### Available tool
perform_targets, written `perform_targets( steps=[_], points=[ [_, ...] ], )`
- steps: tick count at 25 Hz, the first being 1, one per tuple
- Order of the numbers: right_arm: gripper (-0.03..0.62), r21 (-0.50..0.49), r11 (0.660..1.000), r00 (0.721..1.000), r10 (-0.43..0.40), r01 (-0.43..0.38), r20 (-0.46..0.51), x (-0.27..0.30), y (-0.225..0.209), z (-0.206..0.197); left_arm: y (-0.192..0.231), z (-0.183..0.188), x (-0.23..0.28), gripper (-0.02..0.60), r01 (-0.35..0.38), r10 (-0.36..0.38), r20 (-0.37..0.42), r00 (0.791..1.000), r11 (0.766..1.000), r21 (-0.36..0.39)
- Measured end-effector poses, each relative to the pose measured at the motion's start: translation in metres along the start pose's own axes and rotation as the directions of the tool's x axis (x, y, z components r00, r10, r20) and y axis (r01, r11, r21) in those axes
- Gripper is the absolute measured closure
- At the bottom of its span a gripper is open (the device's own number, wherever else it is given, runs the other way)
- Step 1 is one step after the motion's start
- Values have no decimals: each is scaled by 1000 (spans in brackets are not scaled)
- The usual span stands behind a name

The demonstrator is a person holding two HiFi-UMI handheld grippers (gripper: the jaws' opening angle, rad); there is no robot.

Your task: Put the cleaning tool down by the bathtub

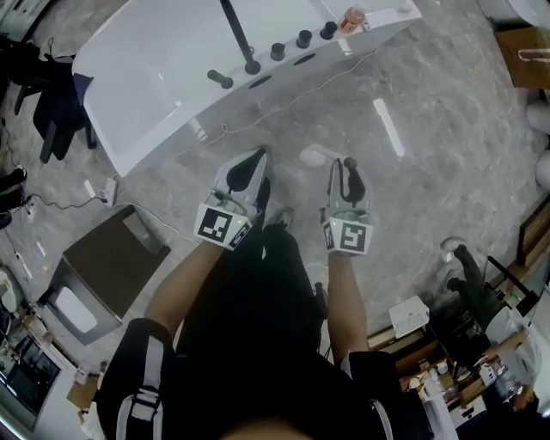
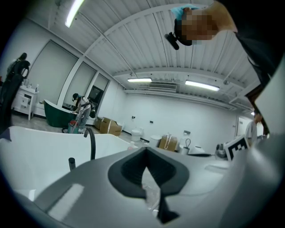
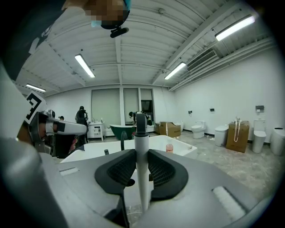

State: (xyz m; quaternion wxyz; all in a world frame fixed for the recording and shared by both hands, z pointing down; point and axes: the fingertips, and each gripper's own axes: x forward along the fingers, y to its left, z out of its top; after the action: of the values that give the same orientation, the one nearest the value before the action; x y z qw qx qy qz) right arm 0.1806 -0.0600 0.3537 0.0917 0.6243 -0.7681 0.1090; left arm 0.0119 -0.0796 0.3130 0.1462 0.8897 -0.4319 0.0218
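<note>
The white bathtub (image 1: 155, 77) lies across the top of the head view, with a black faucet (image 1: 239, 39) on its rim. My right gripper (image 1: 344, 170) hovers over the floor just in front of it. It is shut on the cleaning tool (image 3: 141, 178), a white rod with a dark cap (image 1: 350, 161) that stands upright between the pads. In the right gripper view (image 3: 141, 153) the tub (image 3: 173, 143) lies straight ahead. My left gripper (image 1: 256, 159) is level beside it, shut, with nothing between its pads (image 2: 133, 171). The tub (image 2: 40, 151) lies to its left.
A pink bottle (image 1: 352, 17) stands on the tub's corner. A cable (image 1: 284, 103) trails over the grey floor by the tub. A brown board on a grey case (image 1: 112, 258) lies at left. Cluttered shelves (image 1: 468, 301) stand at right. Boxes and toilets (image 3: 198, 129) line the far wall.
</note>
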Motion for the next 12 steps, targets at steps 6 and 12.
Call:
perform_targets(
  steps=[6, 12],
  points=[
    [503, -3, 1000, 1000, 20, -20, -22, 46, -7, -45, 23, -33, 36, 574, 5, -5, -5, 1000, 1000, 3],
    [503, -27, 999, 998, 45, -46, -40, 87, -12, -102, 47, -81, 60, 574, -6, 6, -17, 1000, 1000, -10]
  ],
)
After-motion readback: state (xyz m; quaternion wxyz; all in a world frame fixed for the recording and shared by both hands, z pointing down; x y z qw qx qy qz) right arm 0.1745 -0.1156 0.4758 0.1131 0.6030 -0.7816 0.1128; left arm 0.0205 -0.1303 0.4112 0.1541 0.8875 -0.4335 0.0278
